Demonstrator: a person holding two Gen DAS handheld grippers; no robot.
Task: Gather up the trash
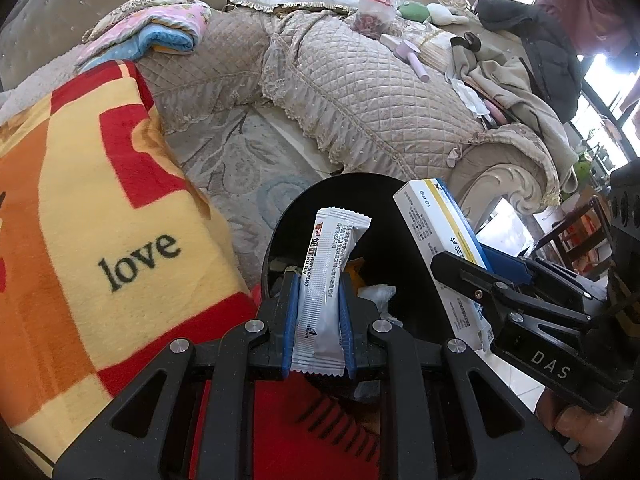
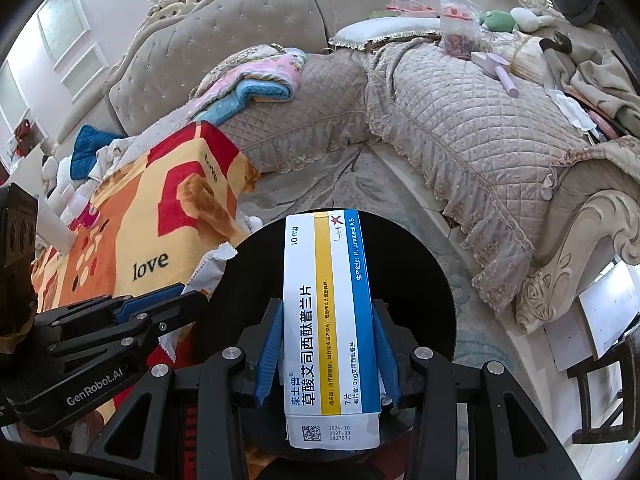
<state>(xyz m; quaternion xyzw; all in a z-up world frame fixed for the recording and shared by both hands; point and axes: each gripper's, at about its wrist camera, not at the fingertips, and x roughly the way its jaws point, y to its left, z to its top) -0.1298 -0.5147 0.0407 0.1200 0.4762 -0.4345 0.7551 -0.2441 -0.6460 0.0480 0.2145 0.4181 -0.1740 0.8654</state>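
Note:
My left gripper (image 1: 319, 292) is shut on a white sachet wrapper (image 1: 326, 280) and holds it over a round black trash bin (image 1: 384, 208). Crumpled paper and scraps (image 1: 376, 294) lie inside the bin. My right gripper (image 2: 327, 320) is shut on a white, yellow and blue medicine box (image 2: 330, 312) and holds it over the same bin (image 2: 424, 280). The right gripper with the box (image 1: 436, 220) shows at the right of the left wrist view. The left gripper (image 2: 120, 320) and its wrapper (image 2: 208, 268) show at the left of the right wrist view.
An orange, yellow and red "love" blanket (image 1: 100, 240) lies left of the bin. A quilted beige sofa (image 1: 352, 92) stands behind, with folded blankets (image 1: 160, 36), a snack bag (image 1: 374, 8), a pink brush (image 1: 412, 56) and clothes (image 1: 512, 80). A patterned rug (image 1: 240, 160) covers the floor.

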